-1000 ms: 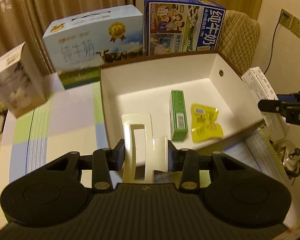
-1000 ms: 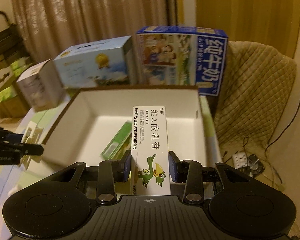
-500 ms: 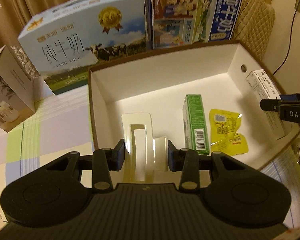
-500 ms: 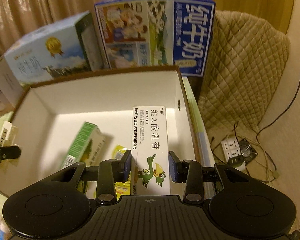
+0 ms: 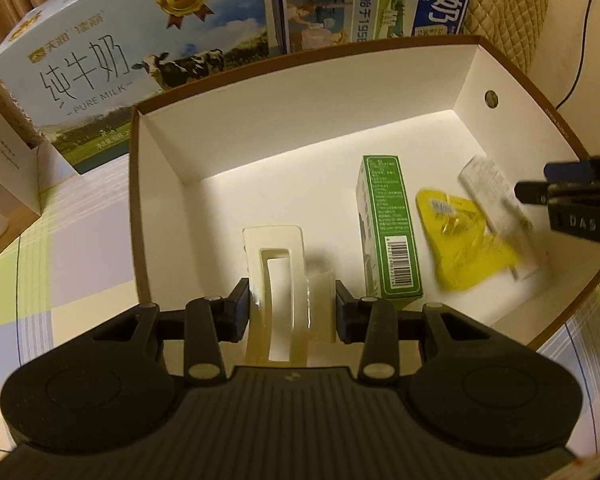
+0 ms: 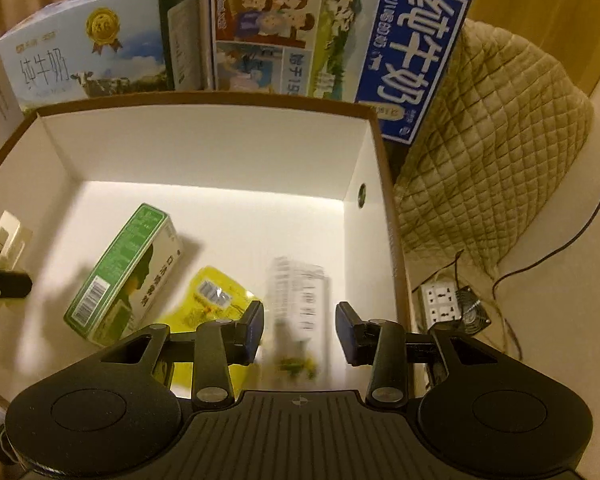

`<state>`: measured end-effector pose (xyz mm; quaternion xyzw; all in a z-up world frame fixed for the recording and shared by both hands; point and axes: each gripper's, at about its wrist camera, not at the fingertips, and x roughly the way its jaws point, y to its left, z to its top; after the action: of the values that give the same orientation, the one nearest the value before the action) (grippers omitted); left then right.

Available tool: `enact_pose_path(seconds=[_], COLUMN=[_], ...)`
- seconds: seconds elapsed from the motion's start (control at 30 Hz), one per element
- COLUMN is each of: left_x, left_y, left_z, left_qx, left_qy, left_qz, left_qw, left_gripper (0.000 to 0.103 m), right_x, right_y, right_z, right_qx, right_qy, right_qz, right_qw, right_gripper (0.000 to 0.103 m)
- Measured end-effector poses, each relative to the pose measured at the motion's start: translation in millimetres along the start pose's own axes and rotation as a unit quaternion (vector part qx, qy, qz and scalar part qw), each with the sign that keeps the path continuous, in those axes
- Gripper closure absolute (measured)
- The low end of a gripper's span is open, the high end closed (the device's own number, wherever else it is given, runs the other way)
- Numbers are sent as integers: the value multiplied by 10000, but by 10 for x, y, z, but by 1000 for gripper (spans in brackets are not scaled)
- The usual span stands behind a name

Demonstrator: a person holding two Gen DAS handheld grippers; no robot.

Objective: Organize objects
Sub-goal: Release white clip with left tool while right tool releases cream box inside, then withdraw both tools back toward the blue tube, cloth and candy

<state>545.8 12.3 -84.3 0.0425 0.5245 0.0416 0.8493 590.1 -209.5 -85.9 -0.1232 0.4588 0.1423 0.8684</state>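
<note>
1. My left gripper (image 5: 294,309) has its fingers clamped on a cream, translucent plastic hair claw (image 5: 281,280), held over the near-left floor of the white-lined open cardboard box (image 5: 300,136).
2. My right gripper (image 6: 299,327) is opening; the blurred white ointment carton (image 6: 298,304) sits between its fingers, clear of both pads.
3. A green rectangular carton (image 6: 126,276) and a yellow sachet (image 6: 208,300) lie on the box floor.

In the box (image 5: 466,80) the carton (image 5: 388,236) lies left of the pouch (image 5: 466,248); milk cases (image 5: 132,52) stand behind.
</note>
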Motion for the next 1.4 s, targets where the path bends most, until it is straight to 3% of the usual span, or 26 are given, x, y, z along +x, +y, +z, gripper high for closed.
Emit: enact_pose_path(seconds=[0.1,0.27,0.47,0.77,1.4], left_x=[37,49,-88,-396,-1206], left_y=[-6,-4,18,44,-87], left_z=[-15,-19,-4,-99,-597], left_qx=[15,4,-10,-108,-588], left_qy=[58,68,-134,-338,-724], left_qz=[-1,13,-32,-28,-77], left_qw=[10000,10000,9999,9994,9956], left_gripper=[67,66,40,29,25], right_x=[-33,-114,-273,-602,-1215], right_y=[-42,-78,-68,-25,47], right_z=[-1,-27,-119,-301,-693], right_qx=[79,202,392,526,632], right_qy=[-39,-62,-104,-241,-473], right_qz=[127,341,634,874,1102], right_qw=[9999,9992,9972,9945,9908], right_gripper=[53,50,45,39,35])
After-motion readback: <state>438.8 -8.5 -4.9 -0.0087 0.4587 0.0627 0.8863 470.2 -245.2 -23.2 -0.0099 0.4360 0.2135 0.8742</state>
